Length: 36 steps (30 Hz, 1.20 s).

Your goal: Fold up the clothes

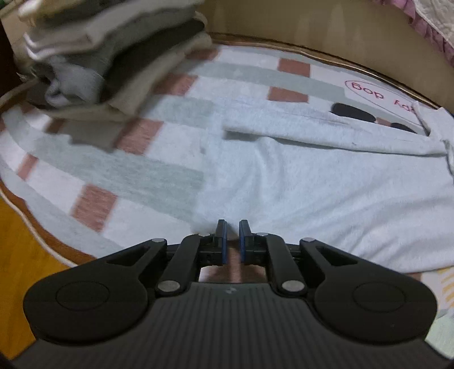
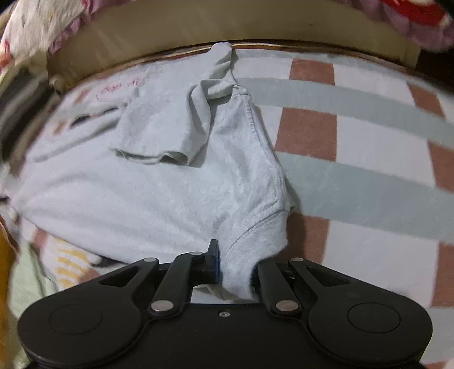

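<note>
**Pale blue shirt spread on a checked blanket, one corner pinched by the right gripper**

A pale blue shirt (image 2: 159, 187) is laid flat on a checked blanket (image 2: 369, 181) of white, grey-green and reddish squares. In the right wrist view the shirt fills the left and middle of the picture; one short sleeve (image 2: 159, 136) is folded inward across the body, and a bunched part is seen reaching up to the blanket's far edge. The shirt's near right corner, with its stitched seam, is drawn up between the fingers of the right gripper (image 2: 235, 266). The jaws are set narrow, with cloth filling the gap: the blue pad of the left finger is pressed against the fabric, while the right finger is hidden behind it.

In the left wrist view the same shirt (image 1: 326, 193) is seen on the right and middle, with a long folded edge running across its upper part. The left gripper (image 1: 232, 241) is held above the shirt's near left edge. Its blue pads stand narrowly apart, and nothing is seen between them; only the blanket shows through the slit.

A stack of folded clothes (image 1: 113, 65) in greys, beige and white is seen at the upper left, resting on the blanket, well apart from the shirt. Printed lettering in an oval (image 1: 377, 93) is visible on the blanket just beyond the shirt. A beige board (image 1: 312, 25) rises along the blanket's far edge. Both views are somewhat blurred.
</note>
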Each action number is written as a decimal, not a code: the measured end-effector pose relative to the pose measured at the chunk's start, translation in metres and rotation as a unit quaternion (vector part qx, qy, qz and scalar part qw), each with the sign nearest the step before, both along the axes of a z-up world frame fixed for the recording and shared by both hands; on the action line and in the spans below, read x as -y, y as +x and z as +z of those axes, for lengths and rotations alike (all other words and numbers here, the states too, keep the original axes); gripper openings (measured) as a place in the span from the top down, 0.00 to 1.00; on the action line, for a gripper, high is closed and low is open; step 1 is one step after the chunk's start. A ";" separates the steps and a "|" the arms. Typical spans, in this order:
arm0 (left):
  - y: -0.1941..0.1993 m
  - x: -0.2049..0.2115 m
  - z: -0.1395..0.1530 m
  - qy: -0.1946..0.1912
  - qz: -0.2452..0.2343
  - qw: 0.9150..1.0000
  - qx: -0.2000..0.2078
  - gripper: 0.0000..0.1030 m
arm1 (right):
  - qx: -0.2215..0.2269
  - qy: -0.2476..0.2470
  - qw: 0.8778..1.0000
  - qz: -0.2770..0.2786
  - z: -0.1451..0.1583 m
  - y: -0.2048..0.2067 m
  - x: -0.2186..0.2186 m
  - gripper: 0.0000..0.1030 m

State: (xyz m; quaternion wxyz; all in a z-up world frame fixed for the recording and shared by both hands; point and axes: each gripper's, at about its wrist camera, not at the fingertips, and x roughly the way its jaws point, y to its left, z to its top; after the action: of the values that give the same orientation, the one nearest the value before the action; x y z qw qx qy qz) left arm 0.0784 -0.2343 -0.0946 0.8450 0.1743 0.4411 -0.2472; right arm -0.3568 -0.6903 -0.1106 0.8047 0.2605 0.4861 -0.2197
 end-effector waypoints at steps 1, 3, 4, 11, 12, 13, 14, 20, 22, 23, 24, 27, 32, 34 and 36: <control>0.001 -0.005 0.004 0.000 0.007 1.000 0.014 0.91 | -0.015 -0.011 1.000 0.002 0.000 0.001 -0.003 0.90; 0.006 -0.017 0.011 -0.018 0.024 0.999 0.022 0.89 | -0.052 -0.043 0.998 -0.003 0.002 0.003 -0.008 0.83; 0.010 -0.022 0.011 -0.042 0.031 0.999 0.010 0.84 | -0.077 -0.068 0.995 -0.005 0.004 0.004 -0.010 0.74; 0.035 -0.028 -0.015 -0.119 0.050 0.989 -0.072 0.62 | -0.066 -0.168 0.983 0.018 0.054 0.031 -0.021 0.62; 0.039 -0.032 -0.017 -0.127 0.068 0.986 -0.089 0.62 | -0.054 -0.181 0.981 0.034 0.063 0.040 -0.025 0.60; 0.043 -0.038 -0.019 -0.143 0.085 0.980 -0.107 0.62 | -0.042 -0.195 0.979 0.049 0.072 0.050 -0.028 0.59; 0.046 -0.044 -0.020 -0.161 0.101 0.974 -0.125 0.62 | -0.020 -0.190 0.979 0.070 0.078 0.066 -0.031 0.59; 0.060 -0.043 -0.031 -0.153 0.111 0.959 -0.211 0.62 | 0.088 -0.111 0.963 0.231 0.076 0.200 -0.065 0.59; 0.064 -0.035 -0.038 -0.142 0.111 0.956 -0.232 0.60 | 0.111 -0.102 0.944 0.295 0.074 0.244 -0.085 0.59; 0.065 -0.033 -0.040 -0.147 0.117 0.953 -0.238 0.60 | 0.123 -0.098 0.930 0.331 0.074 0.265 -0.095 0.59; 0.067 -0.032 -0.043 -0.156 0.123 0.950 -0.242 0.60 | 0.133 -0.095 0.918 0.360 0.073 0.284 -0.104 0.59; 0.071 -0.029 -0.049 -0.179 0.141 0.942 -0.247 0.44 | 0.152 -0.082 0.889 0.423 0.066 0.337 -0.124 0.58; 0.065 -0.024 -0.056 -0.160 0.097 0.961 -0.203 0.95 | 0.163 -0.062 0.861 0.477 0.047 0.408 -0.149 0.56; 0.061 -0.020 -0.048 -0.143 0.072 0.973 -0.168 0.95 | 0.164 -0.065 0.848 0.500 0.043 0.429 -0.163 0.56; 0.056 -0.016 -0.040 -0.127 0.064 0.979 -0.143 0.95 | 0.166 -0.060 0.838 0.516 0.039 0.451 -0.173 0.56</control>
State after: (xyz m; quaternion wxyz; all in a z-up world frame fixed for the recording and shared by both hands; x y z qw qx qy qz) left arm 0.1346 -0.2182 -0.1341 0.8026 -0.0004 0.5323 -0.2693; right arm 0.0938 -0.5172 -0.0719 0.8841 -0.0440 0.3954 0.2453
